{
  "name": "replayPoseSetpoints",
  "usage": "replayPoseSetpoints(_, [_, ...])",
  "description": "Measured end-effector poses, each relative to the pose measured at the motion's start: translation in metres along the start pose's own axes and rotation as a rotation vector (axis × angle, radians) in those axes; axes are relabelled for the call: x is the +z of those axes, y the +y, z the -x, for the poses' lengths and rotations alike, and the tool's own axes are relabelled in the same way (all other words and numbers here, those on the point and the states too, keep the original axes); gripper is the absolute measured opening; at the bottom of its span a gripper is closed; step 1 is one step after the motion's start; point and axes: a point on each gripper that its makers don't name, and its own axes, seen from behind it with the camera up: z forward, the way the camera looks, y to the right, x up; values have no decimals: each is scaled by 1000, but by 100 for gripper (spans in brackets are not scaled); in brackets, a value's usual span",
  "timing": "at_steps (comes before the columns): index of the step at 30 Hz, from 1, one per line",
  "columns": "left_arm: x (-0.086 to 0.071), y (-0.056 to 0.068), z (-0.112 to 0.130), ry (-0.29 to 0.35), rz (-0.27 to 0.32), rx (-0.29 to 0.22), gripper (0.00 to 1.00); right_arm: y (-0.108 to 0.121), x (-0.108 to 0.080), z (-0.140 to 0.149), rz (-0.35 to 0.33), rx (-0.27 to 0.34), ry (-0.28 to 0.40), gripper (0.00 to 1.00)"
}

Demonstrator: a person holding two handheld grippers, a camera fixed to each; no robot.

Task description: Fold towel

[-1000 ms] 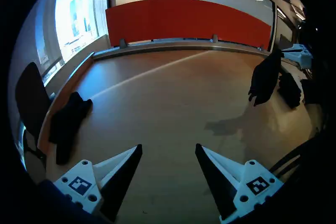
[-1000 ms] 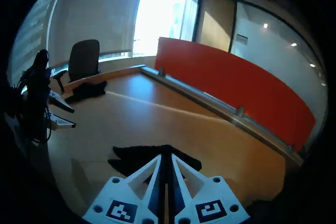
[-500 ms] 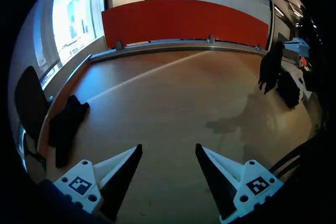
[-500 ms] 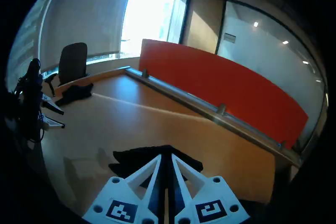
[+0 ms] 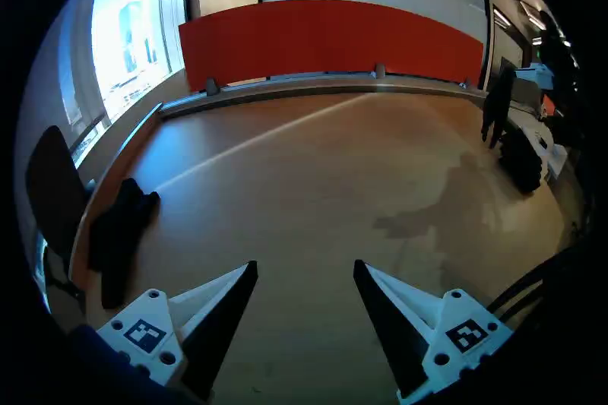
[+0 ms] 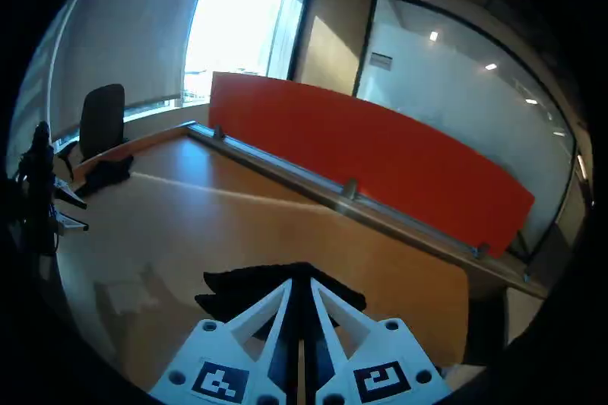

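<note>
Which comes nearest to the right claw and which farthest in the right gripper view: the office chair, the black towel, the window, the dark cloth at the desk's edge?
1. black towel: pinched in the right claw, bottom centre.
2. dark cloth: far left, at the edge of the desk.
3. office chair: left, just behind that cloth.
4. window: upper left, beyond the chair.

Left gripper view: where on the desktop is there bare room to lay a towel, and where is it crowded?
Bare: the wide middle of the desktop, between the open left gripper and the red partition. Crowded: the left edge, with a dark cloth, and the right edge, with a dark pile.
</note>
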Motion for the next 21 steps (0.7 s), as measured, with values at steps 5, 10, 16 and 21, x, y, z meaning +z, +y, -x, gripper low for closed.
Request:
replayPoseSetpoints(5, [0,1,-1,-2,-2,3,94,35,-6,8,37,25,-14,5])
replayPoseSetpoints(10, [0,1,-1,-3,-3,5,94,66,-10,19,69,32,-41,5])
replayPoseSetpoints(16, [1,4,-2,-5,-2,10,94,98,-14,32,106,38,-70,5])
replayPoseSetpoints(21, [1,6,-3,-5,0,12,94,121,-14,39,129,47,-91,5])
